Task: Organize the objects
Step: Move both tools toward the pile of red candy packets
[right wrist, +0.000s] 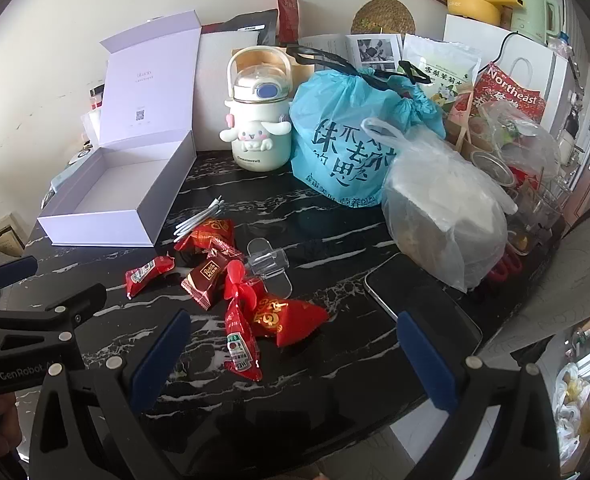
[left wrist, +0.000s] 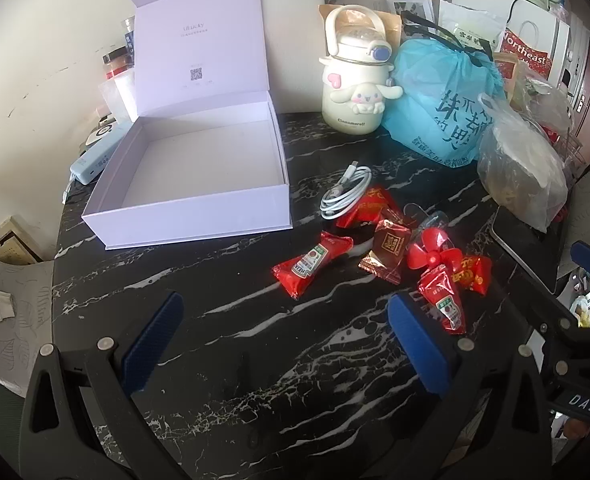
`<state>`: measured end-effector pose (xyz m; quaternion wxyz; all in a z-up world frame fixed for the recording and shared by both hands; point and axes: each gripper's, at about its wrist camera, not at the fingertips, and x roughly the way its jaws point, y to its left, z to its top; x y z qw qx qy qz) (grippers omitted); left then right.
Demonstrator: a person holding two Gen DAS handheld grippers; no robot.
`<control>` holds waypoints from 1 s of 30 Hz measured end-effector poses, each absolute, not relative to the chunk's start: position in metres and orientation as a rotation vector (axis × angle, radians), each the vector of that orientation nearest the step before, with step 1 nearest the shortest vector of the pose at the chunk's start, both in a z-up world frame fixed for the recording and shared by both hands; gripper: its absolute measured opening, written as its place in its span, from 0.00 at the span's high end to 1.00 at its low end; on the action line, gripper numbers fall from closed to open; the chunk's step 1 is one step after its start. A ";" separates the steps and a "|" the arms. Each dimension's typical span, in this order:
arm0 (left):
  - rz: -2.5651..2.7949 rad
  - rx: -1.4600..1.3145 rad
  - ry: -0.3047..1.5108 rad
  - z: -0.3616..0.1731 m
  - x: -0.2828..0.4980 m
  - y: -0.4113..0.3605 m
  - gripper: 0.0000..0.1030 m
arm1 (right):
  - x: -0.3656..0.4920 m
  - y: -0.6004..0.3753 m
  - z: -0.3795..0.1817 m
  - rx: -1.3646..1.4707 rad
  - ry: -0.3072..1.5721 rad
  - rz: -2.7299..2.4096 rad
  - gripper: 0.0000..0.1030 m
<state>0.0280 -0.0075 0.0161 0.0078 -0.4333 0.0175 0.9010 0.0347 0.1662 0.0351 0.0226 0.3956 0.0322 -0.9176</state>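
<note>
An empty lilac box (left wrist: 199, 168) (right wrist: 107, 196) with its lid raised stands on the black marble table (left wrist: 231, 304) (right wrist: 335, 240). To its right lie a coiled white cable (left wrist: 345, 194) (right wrist: 199, 220), red ketchup packets (left wrist: 311, 262) (right wrist: 149, 272), a brown candy (left wrist: 387, 248) (right wrist: 207, 280), red wrapped sweets (left wrist: 365, 206) (right wrist: 283, 316) and a small red fan (left wrist: 429, 254) (right wrist: 243, 284) on a clear clip. My left gripper (left wrist: 287, 344) hovers open near the table's front, short of the packets. My right gripper (right wrist: 295, 356) stands open just before a ketchup packet (right wrist: 241, 352).
At the back stand a cream cartoon bottle (left wrist: 355, 84) (right wrist: 257, 128), a blue drawstring bag (left wrist: 439, 104) (right wrist: 347, 140) and a clear plastic bag (left wrist: 519, 168) (right wrist: 439, 208). A dark phone (left wrist: 523, 248) (right wrist: 419, 308) lies at the right edge. A blue device (left wrist: 95, 160) sits left of the box.
</note>
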 end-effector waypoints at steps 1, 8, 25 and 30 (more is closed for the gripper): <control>2.816 -1.354 0.056 0.016 0.029 -0.007 0.00 | 0.036 0.167 0.035 1.225 0.100 -2.842 0.00; 2.822 -1.342 0.064 0.018 0.036 -0.004 0.00 | 0.043 0.167 0.037 1.213 0.107 -2.843 0.00; 2.782 -1.381 0.051 0.009 0.034 0.001 0.00 | 0.047 0.169 0.031 1.241 0.094 -2.819 0.00; 2.742 -1.393 0.018 0.002 0.028 0.002 0.00 | 0.041 0.172 0.020 1.276 0.080 -2.789 0.00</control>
